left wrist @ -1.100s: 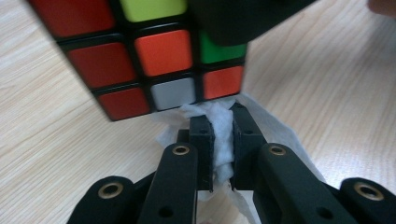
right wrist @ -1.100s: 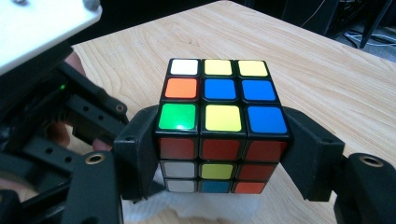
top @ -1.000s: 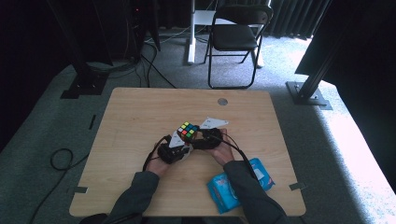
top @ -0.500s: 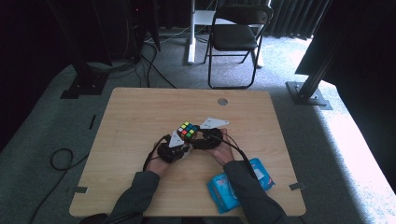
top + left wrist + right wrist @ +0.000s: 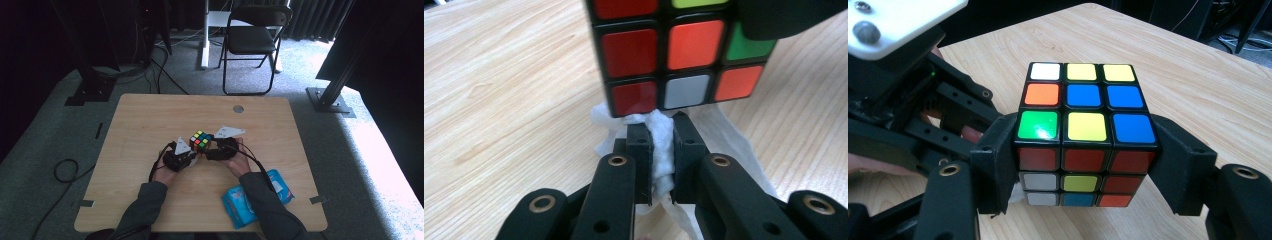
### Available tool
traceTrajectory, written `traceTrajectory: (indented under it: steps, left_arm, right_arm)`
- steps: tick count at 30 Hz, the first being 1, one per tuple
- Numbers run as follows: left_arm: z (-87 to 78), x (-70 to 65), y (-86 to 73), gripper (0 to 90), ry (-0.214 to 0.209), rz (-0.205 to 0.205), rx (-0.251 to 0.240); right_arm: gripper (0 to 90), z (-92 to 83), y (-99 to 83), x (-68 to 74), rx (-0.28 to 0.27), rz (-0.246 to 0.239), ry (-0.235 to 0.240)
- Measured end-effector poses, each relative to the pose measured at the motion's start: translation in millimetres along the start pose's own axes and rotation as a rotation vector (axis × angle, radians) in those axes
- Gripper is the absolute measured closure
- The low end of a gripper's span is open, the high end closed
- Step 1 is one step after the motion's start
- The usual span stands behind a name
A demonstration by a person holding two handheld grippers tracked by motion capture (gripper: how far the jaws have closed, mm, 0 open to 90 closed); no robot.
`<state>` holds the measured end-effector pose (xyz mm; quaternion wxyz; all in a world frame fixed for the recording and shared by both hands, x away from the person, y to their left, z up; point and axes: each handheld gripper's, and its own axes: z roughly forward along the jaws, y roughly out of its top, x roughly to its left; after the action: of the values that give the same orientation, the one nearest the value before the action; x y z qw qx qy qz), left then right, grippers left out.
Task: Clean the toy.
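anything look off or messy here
Nothing is spilled or damaged. The right claw holds the scrambled puzzle cube squarely, the left claw pinches a crumpled white wipe at its bottom edge, and the blue wipes packet lies near the table edge.

We wear dark grey long sleeves (image 5: 142, 207). Our left claw (image 5: 659, 137) is matte black plastic with brass-ringed pivot holes; our right claw (image 5: 1083, 165) has blocky black pads. Each carries a pale three-cornered plate (image 5: 228, 132) and a black cable (image 5: 260, 170).

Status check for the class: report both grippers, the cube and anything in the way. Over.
Right gripper clamped on puzzle cube. Left gripper pinching white wipe against cube's lower edge. Blue wipe pack near table edge, clear of work.
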<state>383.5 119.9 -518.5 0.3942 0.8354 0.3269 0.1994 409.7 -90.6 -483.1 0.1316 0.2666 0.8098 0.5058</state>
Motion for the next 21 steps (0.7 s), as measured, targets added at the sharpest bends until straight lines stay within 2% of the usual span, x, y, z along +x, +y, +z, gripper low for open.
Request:
traceTrajectory:
  steps: [9, 21]
  left_arm:
    - [-4.0, 7.9, -4.6, 82.3, 0.027, -0.037, -0.011]
    - [-3.9, 5.7, -4.3, 82.3, 0.022, -0.026, -0.013]
  right_arm:
    - [34.3, 0.0, -0.1, 0.3, 0.001, -0.002, 0.001]
    - [34.4, 0.5, -0.2, 0.5, 0.003, -0.001, 0.001]
